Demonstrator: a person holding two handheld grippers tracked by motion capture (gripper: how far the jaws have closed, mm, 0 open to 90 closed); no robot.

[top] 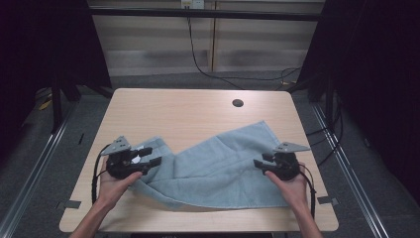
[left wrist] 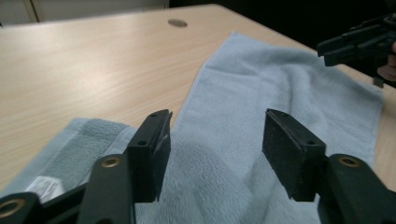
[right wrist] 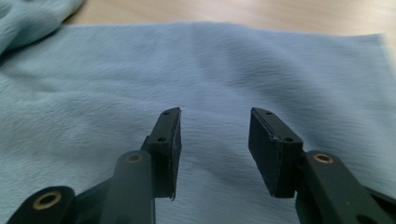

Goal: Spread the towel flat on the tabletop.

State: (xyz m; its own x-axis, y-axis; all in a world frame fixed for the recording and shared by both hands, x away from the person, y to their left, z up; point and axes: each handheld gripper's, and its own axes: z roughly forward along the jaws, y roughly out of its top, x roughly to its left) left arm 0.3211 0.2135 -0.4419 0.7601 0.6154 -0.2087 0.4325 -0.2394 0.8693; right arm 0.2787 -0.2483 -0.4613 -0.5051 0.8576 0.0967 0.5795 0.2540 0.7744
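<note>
A rumpled light-blue terry towel (top: 218, 166) is being spread on the pale wooden table (top: 168, 111); it is being flanked by the left gripper (top: 152, 156) and right gripper (top: 259, 162), both gaping wide, nothing being held.

Left gripper (top: 148, 157), right gripper (top: 262, 163): black bodies, grey three-cornered top plates, black cables, brass rivets, screw holes in flat jaws.

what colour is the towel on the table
The towel is a plain light blue, with no pattern. It shows best in the right gripper view.
</note>
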